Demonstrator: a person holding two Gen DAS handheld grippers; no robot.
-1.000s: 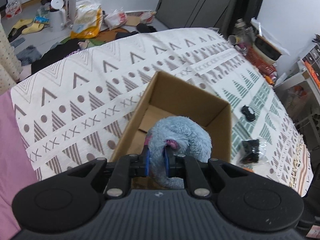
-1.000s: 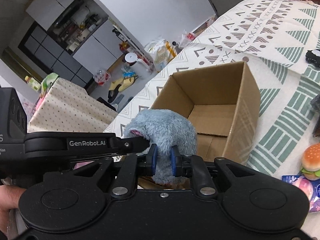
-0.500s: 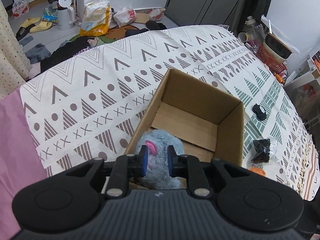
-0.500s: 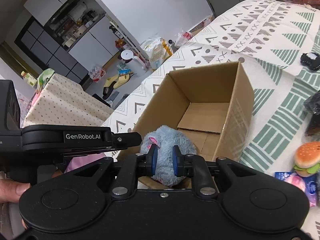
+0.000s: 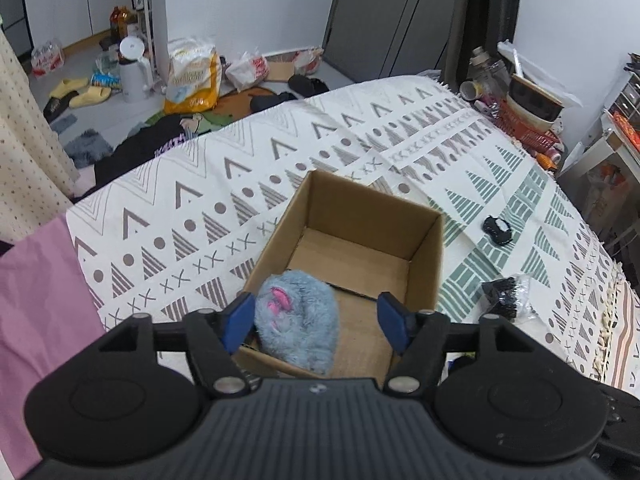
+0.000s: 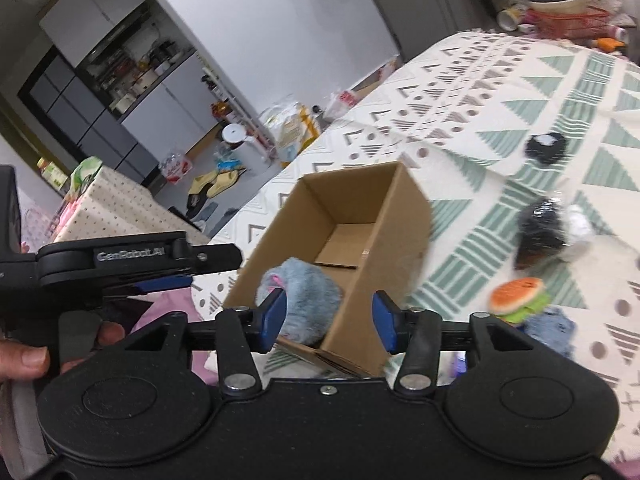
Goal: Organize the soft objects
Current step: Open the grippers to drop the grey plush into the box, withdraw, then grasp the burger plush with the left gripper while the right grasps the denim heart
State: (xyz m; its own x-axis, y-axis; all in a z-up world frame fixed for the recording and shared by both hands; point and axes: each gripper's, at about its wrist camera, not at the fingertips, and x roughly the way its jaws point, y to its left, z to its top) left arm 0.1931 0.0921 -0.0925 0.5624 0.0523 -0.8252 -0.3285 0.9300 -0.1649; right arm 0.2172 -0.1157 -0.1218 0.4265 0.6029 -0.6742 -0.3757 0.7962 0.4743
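A fluffy blue plush toy (image 5: 298,318) with pink details lies in the near corner of an open cardboard box (image 5: 426,264) on the patterned bed cover. Above the box's near end my left gripper (image 5: 316,322) hangs with its jaws opening, and the pads are off the plush. In the right wrist view the same plush (image 6: 306,300) sits inside the box (image 6: 380,224). There my right gripper (image 6: 330,320) is also opening and holds nothing. The left gripper's body (image 6: 132,260) and a hand (image 6: 28,356) show at the left of that view.
A burger-shaped toy (image 6: 518,294) lies on a blue packet right of the box, with a black bagged item (image 5: 506,290) and a small black object (image 5: 497,229) farther out. A pink cloth (image 5: 36,312) covers the bed's left. The floor beyond is cluttered.
Both grippers let go of the blue plush, which dropped from above the rim into the box's near corner. Both sets of jaws spread apart and both grippers rose and pulled back.
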